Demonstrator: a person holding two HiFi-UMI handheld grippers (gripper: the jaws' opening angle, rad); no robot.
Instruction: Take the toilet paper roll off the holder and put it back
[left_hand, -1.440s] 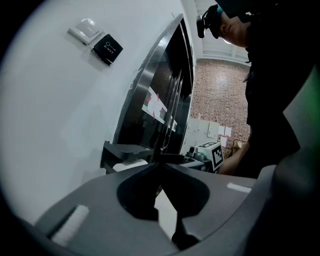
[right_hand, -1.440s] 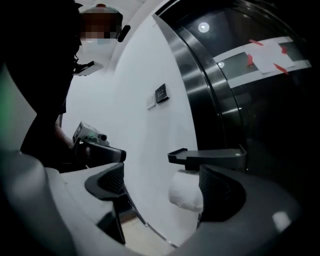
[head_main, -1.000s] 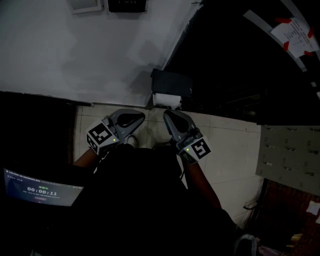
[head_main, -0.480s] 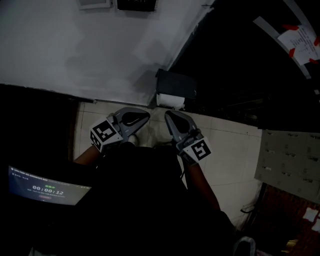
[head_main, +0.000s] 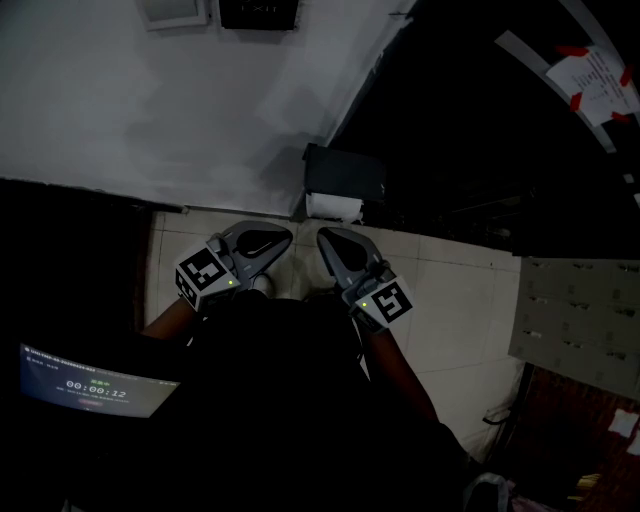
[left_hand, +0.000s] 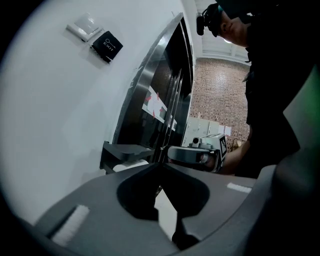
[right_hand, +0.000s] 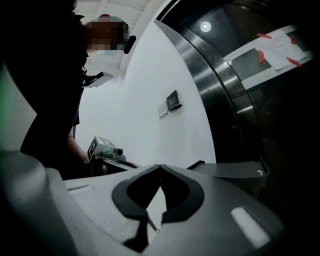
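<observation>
The black toilet paper holder (head_main: 343, 172) is fixed low at the corner of the white wall, with the white roll (head_main: 333, 206) showing under its lid. Below it, over the tiled floor, my left gripper (head_main: 286, 233) and right gripper (head_main: 322, 235) are held side by side, pointing up at the holder and apart from it. Both are shut with nothing between their jaws. In the left gripper view the holder (left_hand: 125, 150) and roll (left_hand: 131, 165) lie just beyond the left gripper (left_hand: 161, 164). In the right gripper view the holder's lid (right_hand: 230, 170) sits to the right of the right gripper (right_hand: 160, 166).
A white switch (head_main: 172, 10) and a black exit plate (head_main: 258, 12) sit high on the wall. A dark metal door (head_main: 480, 130) carrying a red-taped sheet (head_main: 590, 80) stands to the right. Grey lockers (head_main: 575, 310) are at the right and a timer screen (head_main: 95, 380) at the lower left.
My right gripper has shifted a little to the left, closer to the left gripper. The left gripper has hardly moved.
</observation>
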